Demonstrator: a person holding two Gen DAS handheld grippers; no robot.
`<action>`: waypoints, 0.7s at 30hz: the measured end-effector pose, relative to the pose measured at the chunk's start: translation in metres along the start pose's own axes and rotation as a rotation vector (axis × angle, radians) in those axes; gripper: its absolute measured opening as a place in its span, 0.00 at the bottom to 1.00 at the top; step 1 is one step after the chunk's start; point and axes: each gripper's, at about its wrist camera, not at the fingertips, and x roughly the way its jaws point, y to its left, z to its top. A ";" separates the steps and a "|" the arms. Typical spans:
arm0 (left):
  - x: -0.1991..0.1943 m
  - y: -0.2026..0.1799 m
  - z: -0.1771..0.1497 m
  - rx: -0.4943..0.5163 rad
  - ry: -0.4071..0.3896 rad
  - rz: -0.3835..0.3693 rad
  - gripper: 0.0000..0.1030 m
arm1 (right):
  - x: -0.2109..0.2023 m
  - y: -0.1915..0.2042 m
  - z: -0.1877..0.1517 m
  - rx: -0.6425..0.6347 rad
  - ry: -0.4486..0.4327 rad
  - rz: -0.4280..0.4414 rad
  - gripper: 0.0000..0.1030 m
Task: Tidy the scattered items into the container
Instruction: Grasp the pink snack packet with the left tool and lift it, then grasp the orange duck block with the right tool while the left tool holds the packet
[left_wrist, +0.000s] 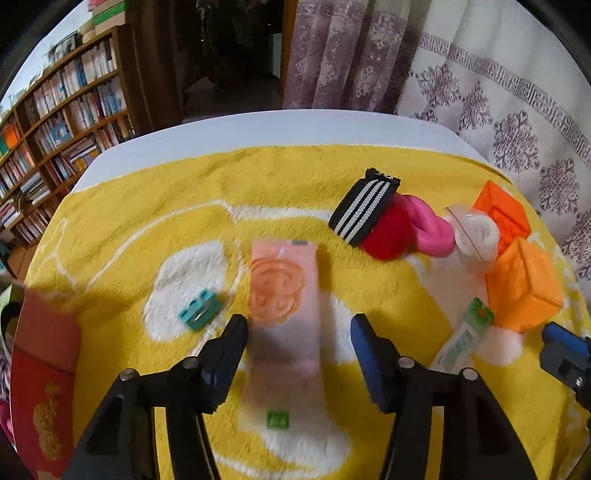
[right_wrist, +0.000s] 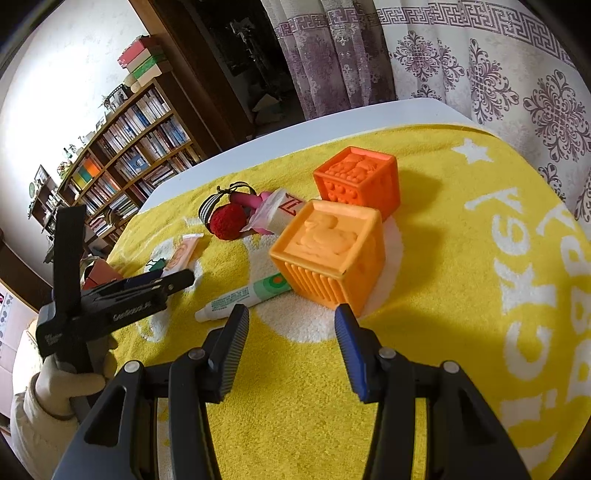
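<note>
At the left edge of the yellow towel (left_wrist: 155, 206) that covers the white table (left_wrist: 258, 127), a red box (left_wrist: 40, 387) with a gold print shows only in part. Further in, a small teal clip (left_wrist: 200, 309) lies on a white patch of the towel. Just right of it, the left gripper (left_wrist: 299, 330) hangs over a long pink sachet (left_wrist: 282, 291) with a rose print; its jaws stand apart, the sachet lies on the towel between them, and neither pad presses on it.

Toward the far edge sits a cluster: a black-and-white striped band (left_wrist: 364, 212) against a red woolly ball (left_wrist: 388, 236), then a pink knotted piece (left_wrist: 430, 229) and a clear packet with white contents (left_wrist: 474, 230). Right of these stand two rubber cubes, the darker orange cube (right_wrist: 360, 177) behind and touching the lighter orange cube (right_wrist: 328, 251), which bears a duck relief on top. A white and green tube (right_wrist: 243, 295) lies with one end against the lighter cube's base.

The right gripper (right_wrist: 291, 325) hovers before that cube, jaws apart with nothing between them. A gloved hand (right_wrist: 70, 373) holds the left tool's handle.
</note>
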 end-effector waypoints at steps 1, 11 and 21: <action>0.003 -0.002 0.002 0.009 -0.003 0.010 0.58 | 0.000 -0.001 0.001 0.002 0.002 -0.004 0.51; -0.012 0.009 -0.005 -0.068 -0.053 -0.073 0.33 | 0.004 0.003 0.022 0.000 0.014 -0.069 0.51; -0.048 0.005 -0.011 -0.070 -0.120 -0.110 0.33 | 0.026 0.014 0.043 -0.015 0.008 -0.230 0.71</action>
